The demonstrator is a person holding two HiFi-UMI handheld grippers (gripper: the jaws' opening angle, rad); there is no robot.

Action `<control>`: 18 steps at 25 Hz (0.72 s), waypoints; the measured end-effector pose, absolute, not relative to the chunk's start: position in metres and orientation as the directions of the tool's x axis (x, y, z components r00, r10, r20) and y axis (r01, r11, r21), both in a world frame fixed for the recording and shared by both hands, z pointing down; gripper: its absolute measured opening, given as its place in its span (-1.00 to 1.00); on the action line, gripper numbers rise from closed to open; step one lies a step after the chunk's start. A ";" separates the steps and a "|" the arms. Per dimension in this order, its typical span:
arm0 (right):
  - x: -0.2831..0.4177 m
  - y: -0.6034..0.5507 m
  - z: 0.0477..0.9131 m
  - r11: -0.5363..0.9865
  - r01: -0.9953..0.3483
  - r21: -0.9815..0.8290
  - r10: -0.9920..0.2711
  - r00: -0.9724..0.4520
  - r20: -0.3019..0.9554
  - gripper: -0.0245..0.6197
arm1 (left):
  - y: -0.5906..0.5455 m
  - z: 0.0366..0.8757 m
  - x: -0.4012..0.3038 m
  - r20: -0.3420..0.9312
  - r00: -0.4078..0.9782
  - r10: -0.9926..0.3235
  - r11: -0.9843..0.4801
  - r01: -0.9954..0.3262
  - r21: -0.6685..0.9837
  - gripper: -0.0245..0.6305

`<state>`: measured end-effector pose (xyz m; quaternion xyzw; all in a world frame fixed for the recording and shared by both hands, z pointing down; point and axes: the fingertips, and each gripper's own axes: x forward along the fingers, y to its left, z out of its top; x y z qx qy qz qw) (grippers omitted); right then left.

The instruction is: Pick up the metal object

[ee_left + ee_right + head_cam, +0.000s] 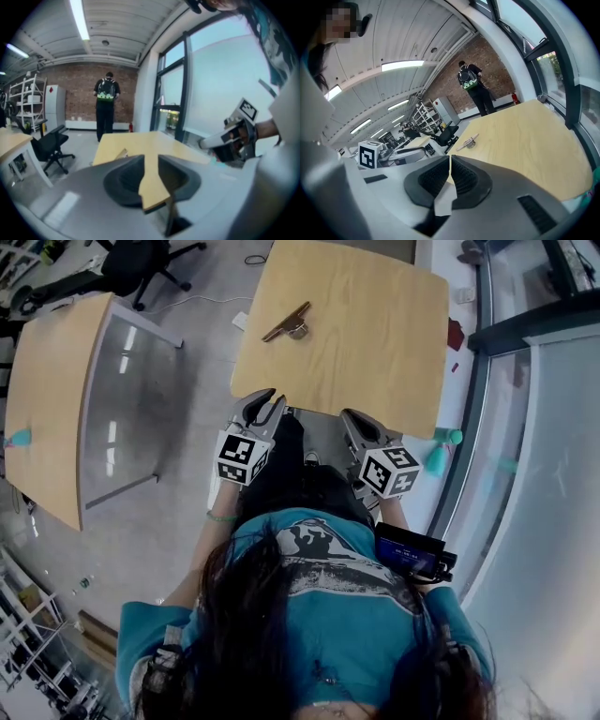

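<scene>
The metal object [287,324], a flat bar with a round part at one end, lies on the far left of the light wooden table [375,343]. Both grippers hover at the table's near edge, well short of it. My left gripper [267,403] is open; in the left gripper view a clear gap shows between its jaws [151,161] with only tabletop behind it, and a tip of the metal object [121,153] peeks over one jaw. My right gripper [355,419] is shut and empty [449,161]; in its view the metal object [468,142] lies ahead to the right.
A second wooden table [47,399] stands to the left across a grey floor aisle. A black office chair [131,263] is beyond it. A glass window wall [525,427] runs along the right. A person with a backpack [106,105] stands far off by the brick wall.
</scene>
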<state>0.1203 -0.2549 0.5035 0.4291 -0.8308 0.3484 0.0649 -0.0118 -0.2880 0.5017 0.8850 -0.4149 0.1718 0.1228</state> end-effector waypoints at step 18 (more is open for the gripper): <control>0.133 -0.369 0.510 0.181 -0.847 -0.500 -0.755 -0.446 0.482 -0.86 | -0.488 0.621 0.027 0.685 0.578 -0.443 -0.839 -0.537 -0.090 -0.23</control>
